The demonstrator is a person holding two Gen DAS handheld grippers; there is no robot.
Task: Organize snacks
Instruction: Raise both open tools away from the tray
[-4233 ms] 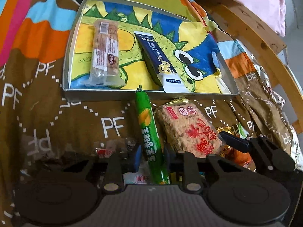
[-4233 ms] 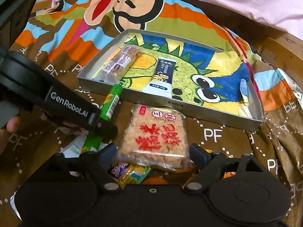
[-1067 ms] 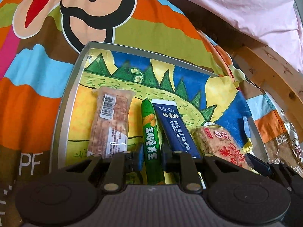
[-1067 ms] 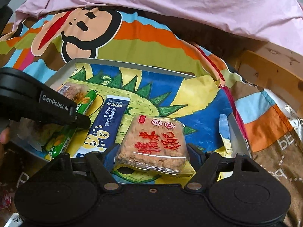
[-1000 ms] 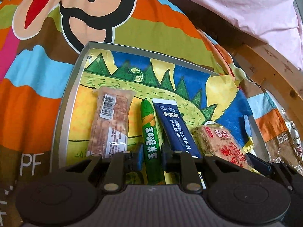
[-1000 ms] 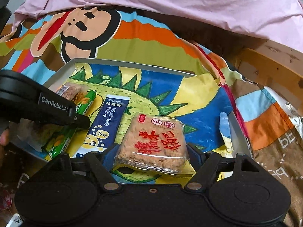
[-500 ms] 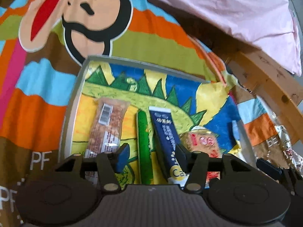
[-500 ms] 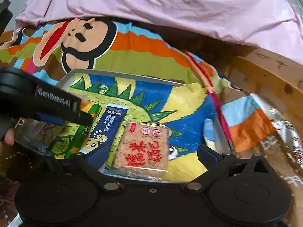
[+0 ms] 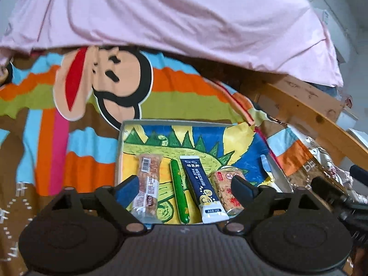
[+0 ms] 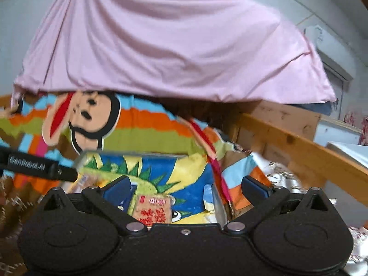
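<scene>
- Snacks lie side by side in the tray [image 9: 119,151]; a second ago you still pinched the green stick [image 9: 179,193] and rice cake [image 10: 153,211].
- Your left gripper [image 9: 185,187] and right gripper [image 10: 185,187] are opening, nothing clamped.

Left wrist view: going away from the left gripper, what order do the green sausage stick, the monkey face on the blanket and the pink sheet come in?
1. Green sausage stick: in the tray, between the left gripper's opening jaws, untouched.
2. Monkey face: on the blanket beyond the tray, upper left.
3. Pink sheet: farthest, across the top.
</scene>
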